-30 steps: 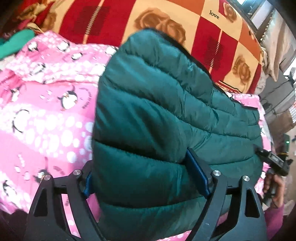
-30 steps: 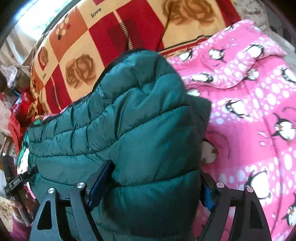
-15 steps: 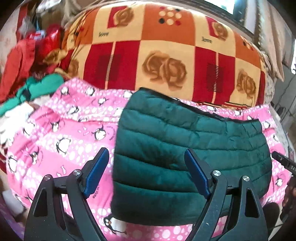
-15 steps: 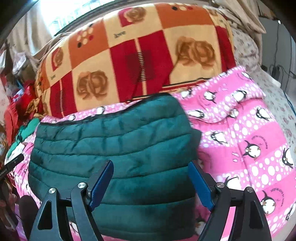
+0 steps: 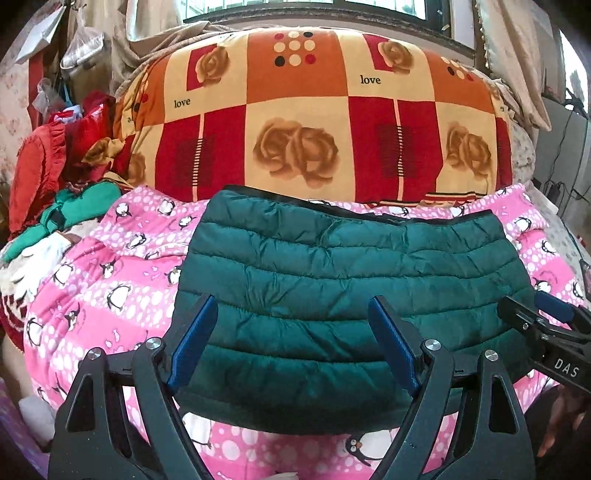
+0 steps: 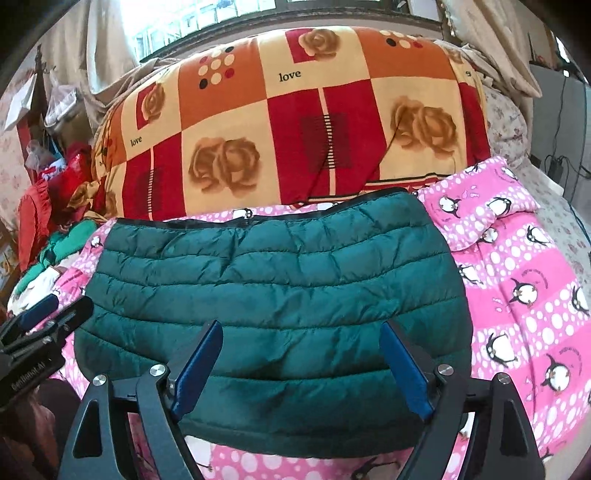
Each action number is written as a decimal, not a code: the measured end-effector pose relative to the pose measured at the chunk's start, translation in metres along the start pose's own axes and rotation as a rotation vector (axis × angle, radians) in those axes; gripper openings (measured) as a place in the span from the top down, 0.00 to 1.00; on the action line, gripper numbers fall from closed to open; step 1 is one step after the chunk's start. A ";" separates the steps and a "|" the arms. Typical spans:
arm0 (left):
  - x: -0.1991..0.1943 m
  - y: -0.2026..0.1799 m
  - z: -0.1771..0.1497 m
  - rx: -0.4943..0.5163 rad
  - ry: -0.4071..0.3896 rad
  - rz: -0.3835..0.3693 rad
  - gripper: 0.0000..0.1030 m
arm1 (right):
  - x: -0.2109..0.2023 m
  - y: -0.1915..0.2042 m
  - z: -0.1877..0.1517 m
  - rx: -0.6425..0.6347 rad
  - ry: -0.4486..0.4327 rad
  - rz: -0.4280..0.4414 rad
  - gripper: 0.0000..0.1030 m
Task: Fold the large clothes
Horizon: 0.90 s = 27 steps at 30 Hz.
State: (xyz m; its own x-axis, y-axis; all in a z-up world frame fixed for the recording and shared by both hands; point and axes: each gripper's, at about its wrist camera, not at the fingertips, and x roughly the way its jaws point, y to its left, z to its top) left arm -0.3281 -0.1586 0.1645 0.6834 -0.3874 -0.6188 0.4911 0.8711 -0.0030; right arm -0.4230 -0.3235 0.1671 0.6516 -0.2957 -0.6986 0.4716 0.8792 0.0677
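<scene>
A dark green quilted puffer jacket point(image 5: 343, 291) lies folded flat on a pink penguin-print blanket point(image 5: 110, 295); it also shows in the right wrist view point(image 6: 273, 295). My left gripper point(image 5: 291, 321) is open and empty, raised above the jacket's near left part. My right gripper point(image 6: 299, 343) is open and empty, raised above the jacket's near right part. The right gripper shows at the right edge of the left wrist view point(image 5: 546, 325). The left gripper shows at the left edge of the right wrist view point(image 6: 40, 325).
A large red, orange and cream rose-print bundle point(image 5: 317, 122) rises behind the jacket. A pile of red, green and white clothes point(image 5: 55, 192) sits at the far left. The pink blanket point(image 6: 517, 277) spreads to the right. A window point(image 6: 207, 18) is behind.
Both grippers held the jacket's near edge a second ago, let it go and pulled back and up. The jacket now lies flat on the blanket.
</scene>
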 end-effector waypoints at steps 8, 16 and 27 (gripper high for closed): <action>-0.007 -0.004 -0.007 -0.006 -0.021 0.024 0.19 | -0.011 0.013 -0.005 -0.035 -0.035 -0.026 0.09; -0.009 -0.009 -0.011 0.008 -0.036 0.037 0.19 | -0.011 0.016 -0.007 -0.035 -0.028 -0.022 0.09; -0.010 -0.010 -0.013 0.010 -0.041 0.045 0.19 | -0.011 0.014 -0.008 -0.035 -0.031 -0.032 0.09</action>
State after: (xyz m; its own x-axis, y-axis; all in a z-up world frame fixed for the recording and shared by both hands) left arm -0.3467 -0.1602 0.1608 0.7261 -0.3604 -0.5856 0.4647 0.8849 0.0316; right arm -0.4285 -0.3045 0.1703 0.6546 -0.3349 -0.6778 0.4721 0.8813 0.0204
